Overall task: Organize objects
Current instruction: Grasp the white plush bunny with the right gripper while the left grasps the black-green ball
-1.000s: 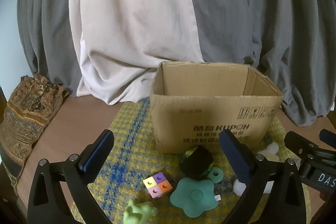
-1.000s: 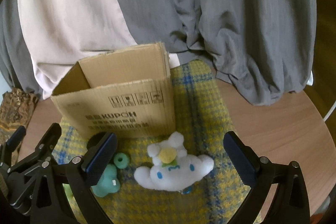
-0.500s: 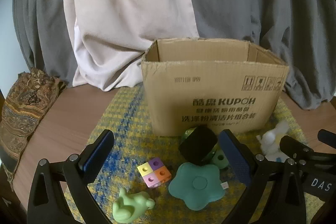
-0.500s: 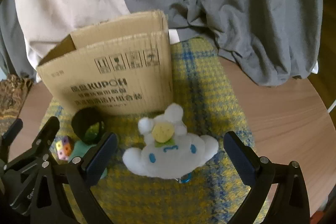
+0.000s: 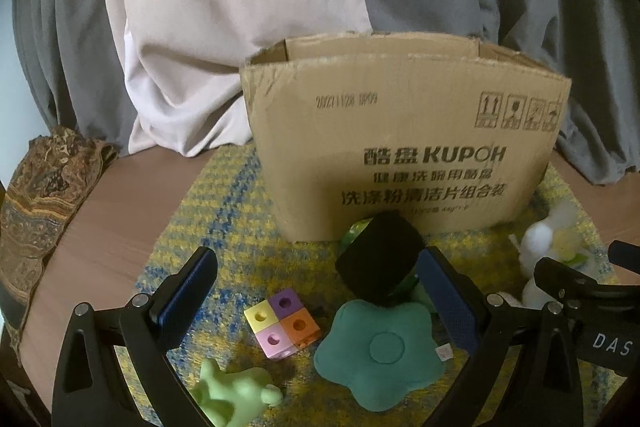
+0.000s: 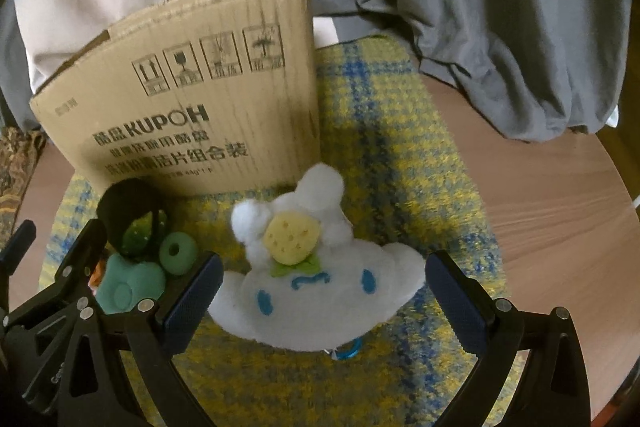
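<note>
An open cardboard box (image 5: 404, 147) stands on a yellow-blue woven mat (image 5: 224, 227); it also shows in the right wrist view (image 6: 192, 99). In front of it lie a multicoloured cube (image 5: 282, 323), a teal flower cushion (image 5: 380, 345), a black cylinder (image 5: 380, 259), a light green figure (image 5: 234, 393) and a white plush (image 6: 316, 275). My left gripper (image 5: 320, 295) is open, low over the cube and the cushion. My right gripper (image 6: 320, 291) is open with its fingers on either side of the white plush. A green ring (image 6: 178, 253) lies left of the plush.
Grey and cream curtains (image 5: 240, 7) hang behind the box. A patterned brown cloth (image 5: 44, 187) lies on the wooden table (image 5: 120, 211) at the left. The table edge curves at the right in the right wrist view (image 6: 560, 195).
Both grippers have moved down and forward toward the toys. The box looms larger, and the white plush now sits between the right gripper's fingers. Both stay open.
</note>
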Demonstrator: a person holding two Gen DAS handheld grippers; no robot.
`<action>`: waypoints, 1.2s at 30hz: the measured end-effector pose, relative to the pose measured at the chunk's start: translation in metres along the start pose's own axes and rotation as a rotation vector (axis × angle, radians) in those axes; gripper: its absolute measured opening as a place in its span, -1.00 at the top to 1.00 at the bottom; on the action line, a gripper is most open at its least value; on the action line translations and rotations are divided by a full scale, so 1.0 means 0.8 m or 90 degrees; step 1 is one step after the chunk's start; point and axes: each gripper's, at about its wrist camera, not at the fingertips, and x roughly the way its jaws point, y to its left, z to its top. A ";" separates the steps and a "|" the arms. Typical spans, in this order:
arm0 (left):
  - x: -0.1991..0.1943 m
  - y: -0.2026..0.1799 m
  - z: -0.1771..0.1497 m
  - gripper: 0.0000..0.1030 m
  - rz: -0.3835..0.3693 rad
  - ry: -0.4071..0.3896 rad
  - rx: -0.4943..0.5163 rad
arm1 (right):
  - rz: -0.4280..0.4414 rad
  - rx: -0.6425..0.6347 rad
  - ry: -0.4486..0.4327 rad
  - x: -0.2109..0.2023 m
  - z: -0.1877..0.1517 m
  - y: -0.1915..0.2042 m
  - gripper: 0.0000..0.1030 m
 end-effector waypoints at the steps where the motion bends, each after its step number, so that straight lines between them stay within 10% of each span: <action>1: 0.002 0.000 -0.001 -0.98 0.001 0.002 0.000 | 0.002 0.000 0.004 0.003 0.000 0.000 -0.97; 7: 0.015 0.003 -0.002 -0.98 -0.001 0.006 0.001 | 0.013 0.003 0.023 0.020 0.001 0.004 -0.94; 13: 0.017 -0.012 -0.003 -0.98 -0.029 0.002 0.017 | 0.015 -0.012 0.015 0.021 0.000 0.008 -0.45; 27: 0.037 -0.037 -0.003 -0.96 -0.062 0.029 0.015 | 0.023 0.015 -0.008 0.002 0.000 -0.018 -0.40; 36: 0.037 -0.046 -0.002 -0.08 -0.066 0.032 0.034 | 0.013 0.020 -0.026 -0.007 -0.002 -0.024 -0.40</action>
